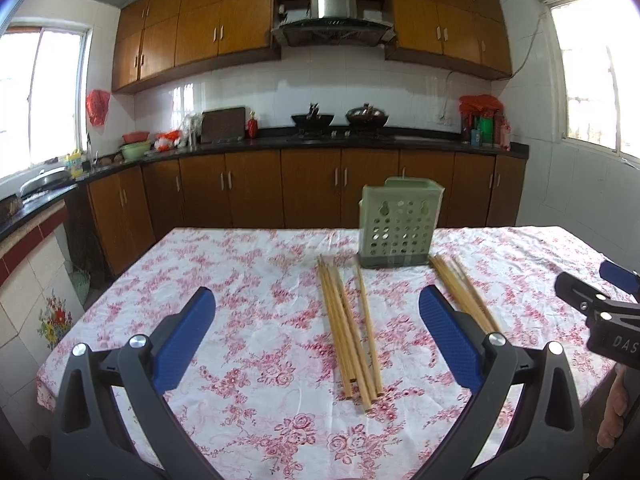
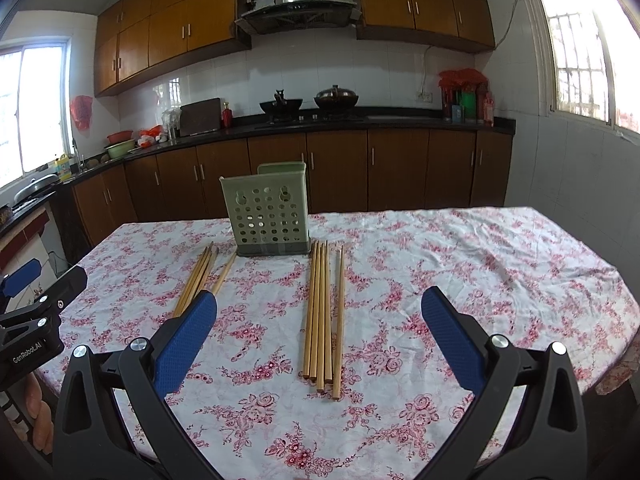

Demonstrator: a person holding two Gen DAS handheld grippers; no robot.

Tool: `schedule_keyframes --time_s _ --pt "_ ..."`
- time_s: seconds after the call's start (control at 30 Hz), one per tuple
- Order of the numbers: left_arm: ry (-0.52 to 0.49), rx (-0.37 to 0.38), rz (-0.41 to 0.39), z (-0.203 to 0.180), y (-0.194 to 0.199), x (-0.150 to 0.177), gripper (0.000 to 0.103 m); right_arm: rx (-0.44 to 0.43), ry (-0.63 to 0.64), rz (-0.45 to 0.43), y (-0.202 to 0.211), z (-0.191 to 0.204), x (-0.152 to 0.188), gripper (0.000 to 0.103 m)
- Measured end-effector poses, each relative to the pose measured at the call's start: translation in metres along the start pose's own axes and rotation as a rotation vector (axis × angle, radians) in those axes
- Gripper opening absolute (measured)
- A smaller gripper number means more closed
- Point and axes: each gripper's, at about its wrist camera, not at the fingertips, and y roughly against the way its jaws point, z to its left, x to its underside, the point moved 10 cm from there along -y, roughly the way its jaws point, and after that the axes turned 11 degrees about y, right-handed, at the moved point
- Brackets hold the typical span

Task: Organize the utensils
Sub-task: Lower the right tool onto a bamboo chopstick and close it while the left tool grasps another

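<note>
A green perforated utensil holder (image 1: pixel 400 224) (image 2: pixel 268 212) stands upright near the table's far edge. Two bundles of wooden chopsticks lie flat on the floral tablecloth (image 1: pixel 240 280) (image 2: pixel 460 260) in front of it. The left bundle (image 1: pixel 348 332) (image 2: pixel 200 276) lies between the wide-apart fingers of my left gripper (image 1: pixel 316 291), which is open and holds nothing. The right bundle (image 1: pixel 464 296) (image 2: pixel 322 312) lies between the spread fingers of my right gripper (image 2: pixel 319 294), also open and holding nothing. Both grippers hover above the cloth near the table's front edge, side by side.
Behind the table runs a dark kitchen counter (image 2: pixel 400 120) with brown cabinets, two woks (image 2: pixel 336 98) on the stove and bottles at the right end. Windows flank the room. A person's hand (image 1: pixel 612 412) (image 2: pixel 40 420) shows at the frame edges.
</note>
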Motion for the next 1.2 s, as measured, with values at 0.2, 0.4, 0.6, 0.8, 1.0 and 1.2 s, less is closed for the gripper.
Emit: schedule_keyframes --time_s 0.2,0.4,0.6,0.8,1.0,1.2 --pt "0.044 -0.073 0.113 0.031 -0.038 0.017 0.099 0.03 -0.055 0.137 -0.038 -0.022 0.027 0.098" --pt "0.021 -0.106 0.221 0.04 -0.08 0.029 0.087 -0.015 -0.109 0.309 -0.091 -0.035 0.053 0.043" --pt "0.047 -0.046 0.378 0.032 -0.124 0.054 0.054 -0.076 -0.109 0.406 -0.125 -0.024 0.064 0.029" --pt "0.053 0.021 0.471 0.017 -0.143 0.072 0.033 -0.099 -0.077 0.44 -0.141 -0.016 0.074 0.014" --pt "0.015 0.035 0.517 0.009 -0.151 0.081 0.023 -0.076 -0.084 0.435 -0.143 -0.024 0.074 0.008" --pt "-0.018 0.045 0.53 0.003 -0.152 0.083 0.021 -0.053 -0.08 0.438 -0.143 -0.029 0.074 0.008"
